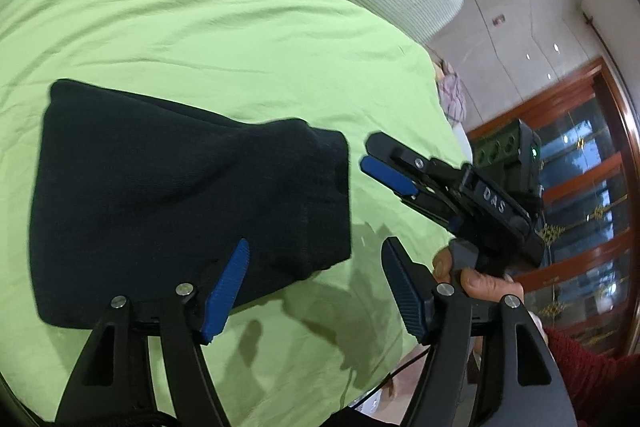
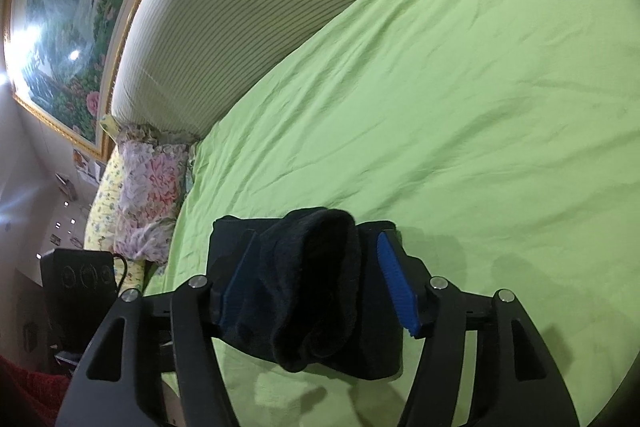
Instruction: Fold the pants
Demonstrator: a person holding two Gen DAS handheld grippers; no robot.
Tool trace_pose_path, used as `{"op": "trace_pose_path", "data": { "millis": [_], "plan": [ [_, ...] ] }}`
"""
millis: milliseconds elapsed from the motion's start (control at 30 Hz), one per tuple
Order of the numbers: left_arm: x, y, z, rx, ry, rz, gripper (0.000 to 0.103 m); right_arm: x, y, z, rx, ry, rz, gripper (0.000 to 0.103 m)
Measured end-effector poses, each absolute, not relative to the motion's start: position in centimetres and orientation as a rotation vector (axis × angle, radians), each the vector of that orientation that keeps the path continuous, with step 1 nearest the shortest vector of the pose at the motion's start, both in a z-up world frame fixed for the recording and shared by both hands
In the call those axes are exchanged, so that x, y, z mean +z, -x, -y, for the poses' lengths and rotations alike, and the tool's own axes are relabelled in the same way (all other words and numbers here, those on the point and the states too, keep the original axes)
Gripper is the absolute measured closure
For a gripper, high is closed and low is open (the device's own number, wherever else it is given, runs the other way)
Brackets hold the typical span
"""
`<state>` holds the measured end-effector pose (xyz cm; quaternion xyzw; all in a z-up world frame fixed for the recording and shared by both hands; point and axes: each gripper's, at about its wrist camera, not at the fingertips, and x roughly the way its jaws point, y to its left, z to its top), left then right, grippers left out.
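Note:
The dark navy pants (image 1: 172,195) lie folded into a compact bundle on the green bedsheet (image 1: 200,39). My left gripper (image 1: 316,287) is open and empty, hovering over the bundle's near right corner. My right gripper (image 1: 370,151) shows in the left wrist view just right of the bundle, jaws slightly apart and holding nothing. In the right wrist view the right gripper (image 2: 316,275) is open, and the folded pants (image 2: 312,291) lie on the sheet between and below its blue pads (image 2: 396,287), untouched by them.
A striped cream headboard cushion (image 2: 248,7) runs along the far side of the bed. A floral pillow (image 2: 144,187) lies at the bed's corner. A framed painting (image 2: 68,27) hangs behind. A wooden glass cabinet (image 1: 580,179) stands beyond the bed edge.

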<state>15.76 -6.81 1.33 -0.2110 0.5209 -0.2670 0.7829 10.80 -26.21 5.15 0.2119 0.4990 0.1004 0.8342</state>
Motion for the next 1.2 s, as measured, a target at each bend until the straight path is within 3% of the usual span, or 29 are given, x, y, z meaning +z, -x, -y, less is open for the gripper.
{"op": "trace_pose_path", "data": {
  "millis": [300,700,1200],
  "plan": [
    [2.0,-15.4,1.1,-0.448,0.518,-1.071,0.028,5.6,-10.2,23.4,0.139,-0.391,-1.068,0.029],
    [0.3,-16.5,-4.3,-0.320,0.635,-1.080,0.026,4.1,-9.6,22.4,0.074,-0.367,-1.127,0.028],
    [-2.2,-18.2,-4.2,-0.292,0.631,-1.146,0.024,0.7,-8.6,24.8,0.014,-0.445,-1.209,0.028]
  ]
}}
